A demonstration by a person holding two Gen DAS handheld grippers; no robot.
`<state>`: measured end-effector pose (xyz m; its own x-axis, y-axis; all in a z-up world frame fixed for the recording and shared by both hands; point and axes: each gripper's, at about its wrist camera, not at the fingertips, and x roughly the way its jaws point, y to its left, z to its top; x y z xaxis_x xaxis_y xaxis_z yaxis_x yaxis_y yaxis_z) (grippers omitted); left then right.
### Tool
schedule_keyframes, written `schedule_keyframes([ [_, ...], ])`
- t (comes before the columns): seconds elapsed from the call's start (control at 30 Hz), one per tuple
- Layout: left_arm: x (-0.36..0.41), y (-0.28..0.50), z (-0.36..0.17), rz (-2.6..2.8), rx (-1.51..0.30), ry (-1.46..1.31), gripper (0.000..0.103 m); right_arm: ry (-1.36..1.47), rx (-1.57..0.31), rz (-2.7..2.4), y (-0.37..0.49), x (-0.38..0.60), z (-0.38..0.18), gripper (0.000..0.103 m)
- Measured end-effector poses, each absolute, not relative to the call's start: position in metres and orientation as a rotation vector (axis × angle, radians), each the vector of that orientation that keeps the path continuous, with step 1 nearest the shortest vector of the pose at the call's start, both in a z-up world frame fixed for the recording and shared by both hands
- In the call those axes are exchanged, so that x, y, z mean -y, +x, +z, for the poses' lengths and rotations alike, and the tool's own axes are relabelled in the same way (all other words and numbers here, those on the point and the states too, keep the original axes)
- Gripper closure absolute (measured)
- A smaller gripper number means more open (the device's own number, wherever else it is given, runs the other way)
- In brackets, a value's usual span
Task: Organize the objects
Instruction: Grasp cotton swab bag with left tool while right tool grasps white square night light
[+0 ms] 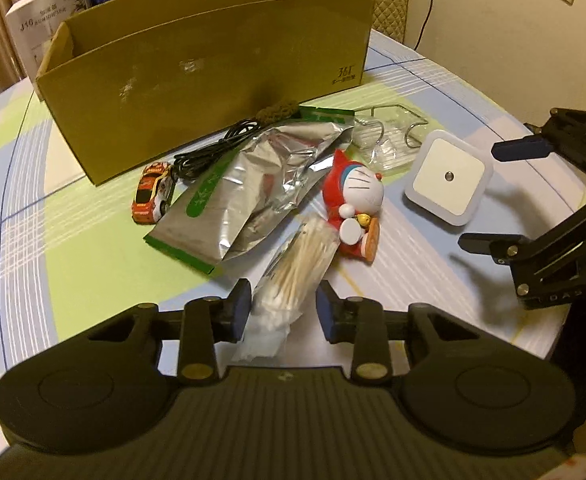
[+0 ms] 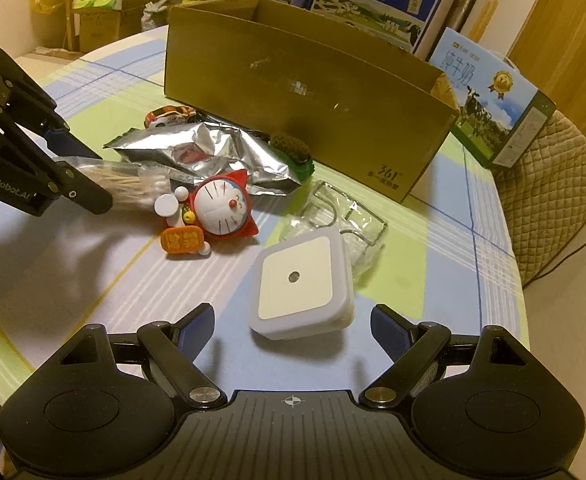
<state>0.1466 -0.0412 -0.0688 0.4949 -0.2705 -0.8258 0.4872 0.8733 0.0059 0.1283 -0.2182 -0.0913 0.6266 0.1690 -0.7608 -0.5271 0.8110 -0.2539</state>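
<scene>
Cardboard box (image 1: pixel 197 80) stands open at the table's far side, clutter lying near it. Left gripper (image 1: pixel 283 306) straddles the cotton swab bag (image 1: pixel 293 276), its jaws part open and not yet pinching it. Right gripper (image 2: pixel 293 324), jaws spread wide and empty, frames the white night light (image 2: pixel 299 284), right of the cat figurine (image 2: pixel 213 214).

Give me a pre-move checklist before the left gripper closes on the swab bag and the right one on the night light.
1. Left gripper open: ok.
2. Swab bag between its fingers: ok.
3. Bag apart from the Doraemon toy: not ok, they touch.
4. Right gripper open: ok.
5. Night light between its fingers: not ok, it lies just ahead of the tips.
6. Box open on top: ok; room inside: cannot tell.
</scene>
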Motion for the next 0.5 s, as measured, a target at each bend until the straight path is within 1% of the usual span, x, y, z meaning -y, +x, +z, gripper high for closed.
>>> schedule_keyframes([
  [0.1, 0.047, 0.147, -0.071, -0.465, -0.927, 0.312, 0.073, -0.501, -0.791, 0.415, 0.128, 0.218, -0.093, 0.020],
  [0.37, 0.056, 0.150, -0.075, -0.482, -0.913, 0.369, 0.073, -0.565, -0.757, 0.409, 0.130, 0.213, -0.101, 0.020],
  [0.4, 0.057, 0.150, -0.077, -0.484, -0.917, 0.367, 0.073, -0.586, -0.749, 0.412, 0.130, 0.211, -0.102, 0.021],
  [0.5, 0.058, 0.152, -0.078, -0.486, -0.927, 0.355, 0.073, -0.636, -0.732, 0.414, 0.133, 0.205, -0.107, 0.028],
])
